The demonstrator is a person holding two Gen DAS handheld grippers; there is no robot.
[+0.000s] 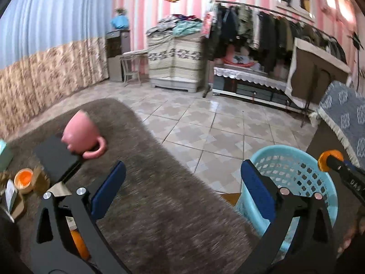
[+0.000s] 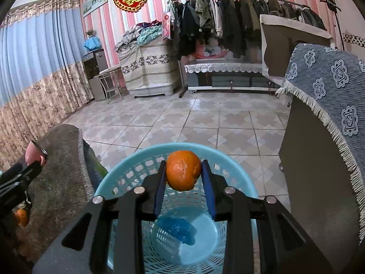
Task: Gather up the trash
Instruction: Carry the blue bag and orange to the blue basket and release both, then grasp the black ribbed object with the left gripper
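Floor tiles [image 2: 205,118] lie bare and wide beyond the bin [image 2: 127,175], open as far as the clothes rack [image 2: 228,22] and a low cabinet [image 2: 225,77] on the far wall. The bin, pale blue and perforated, stands on the tiles just beside the edge of a table under a shaggy grey cover [image 1: 159,194]; that edge runs diagonally across the left view, with the bin [image 1: 289,159] just past its near corner. To the right of the bin a brown cabinet side [image 2: 319,182] rises close, draped in a blue fringed cloth [image 2: 326,84], so room is tight on that side and free ahead.

The right gripper [image 2: 183,175] hangs over the bin mouth with an orange peel [image 2: 183,170] between its blue pads; the pads sit at the peel's sides, whether pressing or just touching I cannot tell. A crumpled blue wrapper [image 2: 178,228] lies on the bin floor below.

The left gripper [image 1: 182,189] stands wide open and empty over the grey cover. Left of it are a tipped pink mug [image 1: 82,134], a black slab [image 1: 57,157] touching the mug, a tape roll [image 1: 24,180], and another orange piece [image 1: 78,244] under the left finger.
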